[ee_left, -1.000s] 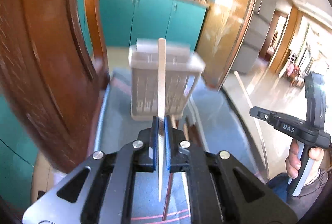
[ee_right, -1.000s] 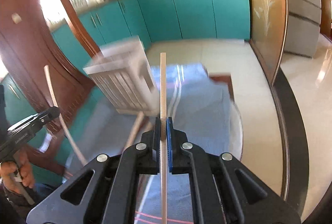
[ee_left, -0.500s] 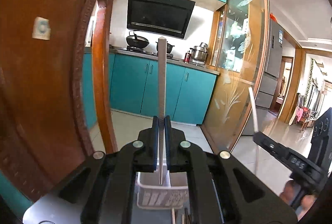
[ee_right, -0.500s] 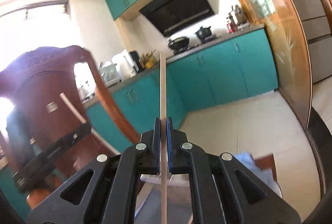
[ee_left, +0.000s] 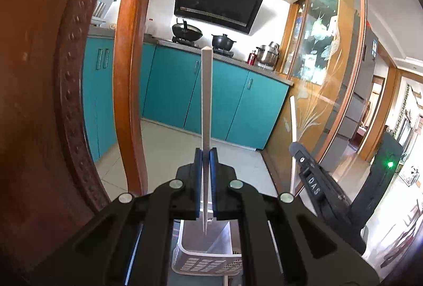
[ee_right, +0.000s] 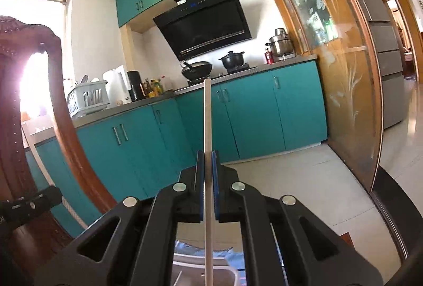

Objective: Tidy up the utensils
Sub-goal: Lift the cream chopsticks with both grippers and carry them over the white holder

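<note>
The left gripper [ee_left: 205, 153] is clenched on a pale chopstick [ee_left: 206, 100] that stands upright, its thin end hanging over the white slotted basket [ee_left: 203, 259] at 6 o'clock. The right gripper [ee_right: 207, 155] grasps a second chopstick [ee_right: 207, 122], also upright, with the basket rim [ee_right: 230, 270] below it. At 9 o'clock stands a carved wooden chair [ee_left: 53, 100]; the teal cabinets [ee_right: 251, 114] are at 12 o'clock.
</note>
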Available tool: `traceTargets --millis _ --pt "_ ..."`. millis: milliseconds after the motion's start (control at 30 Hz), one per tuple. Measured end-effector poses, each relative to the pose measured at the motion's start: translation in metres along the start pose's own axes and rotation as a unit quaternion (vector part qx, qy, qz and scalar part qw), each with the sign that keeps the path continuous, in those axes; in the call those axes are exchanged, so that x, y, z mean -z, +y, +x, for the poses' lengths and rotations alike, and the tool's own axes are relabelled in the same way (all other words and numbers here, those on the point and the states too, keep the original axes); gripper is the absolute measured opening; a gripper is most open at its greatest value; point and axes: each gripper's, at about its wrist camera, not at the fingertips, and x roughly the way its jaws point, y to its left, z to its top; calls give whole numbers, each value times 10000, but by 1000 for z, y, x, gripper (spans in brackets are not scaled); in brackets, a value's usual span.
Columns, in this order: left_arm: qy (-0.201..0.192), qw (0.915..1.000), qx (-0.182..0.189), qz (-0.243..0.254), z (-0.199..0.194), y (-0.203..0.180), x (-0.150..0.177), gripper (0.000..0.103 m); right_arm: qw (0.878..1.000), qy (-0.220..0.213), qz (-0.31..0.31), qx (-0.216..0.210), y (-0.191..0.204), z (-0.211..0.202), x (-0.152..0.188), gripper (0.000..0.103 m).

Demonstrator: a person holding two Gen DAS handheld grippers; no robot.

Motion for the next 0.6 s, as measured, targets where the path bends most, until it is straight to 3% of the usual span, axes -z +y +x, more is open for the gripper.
traceTargets --millis 200,400,600 --pt "105 9999 -57 35 7 -1 6 6 9978 -233 621 -27 -21 -1 -20 6" --pt "179 9997 -125 70 10 -1 11 6 9994 170 76 -299 -10 17 -11 6" --pt "200 9994 -204 186 12 -3 16 6 9978 346 191 -534 -23 7 0 6"
